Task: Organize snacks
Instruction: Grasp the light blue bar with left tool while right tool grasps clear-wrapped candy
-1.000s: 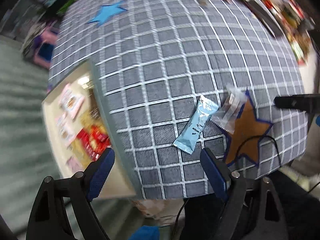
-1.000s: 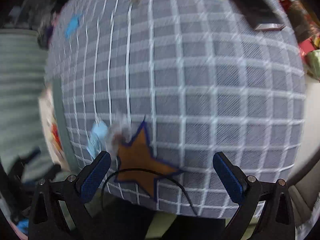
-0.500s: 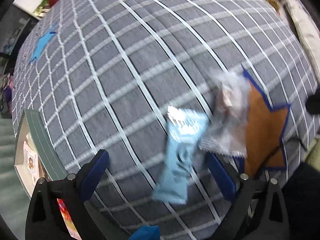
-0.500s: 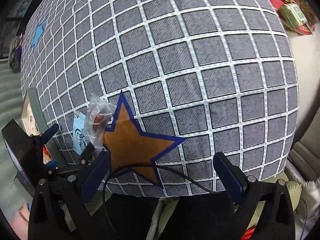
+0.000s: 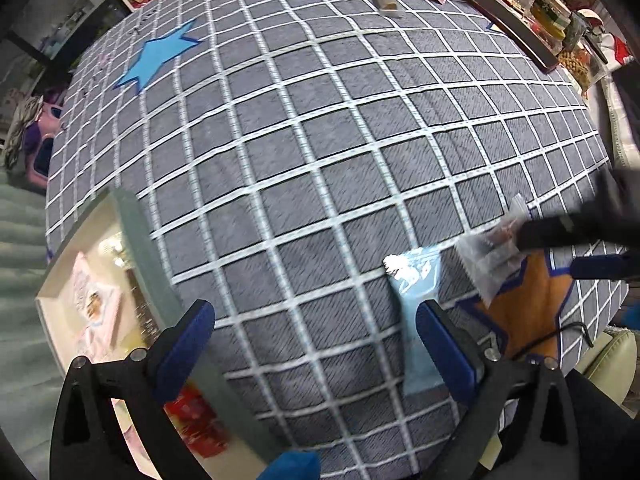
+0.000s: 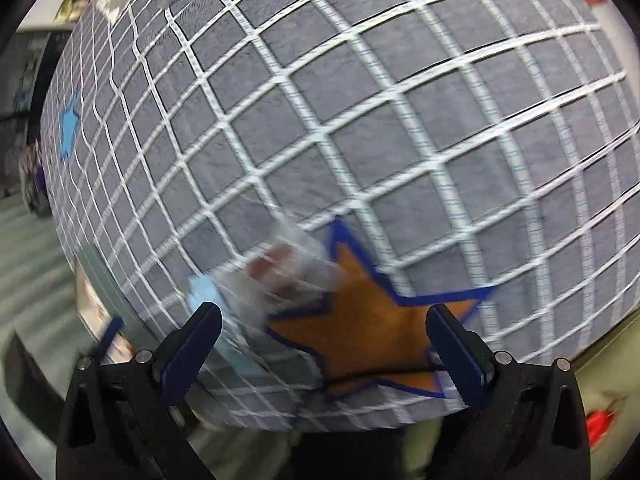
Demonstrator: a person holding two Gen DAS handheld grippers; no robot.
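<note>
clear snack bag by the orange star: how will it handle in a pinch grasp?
Likely floppy: the clear bag is thin crinkled film lying flat on the cloth. Probably light, with one small reddish piece inside. Glossy film may slip. Its edge overlaps the orange star and sits beside the blue packet, which may get nudged.

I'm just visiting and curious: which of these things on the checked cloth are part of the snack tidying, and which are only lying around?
Part of the job:
- light blue snack packet
- clear snack packet
- snack box
- both grippers, left, right

Lying about:
- orange star patch
- blue star patch
- black cable
</note>
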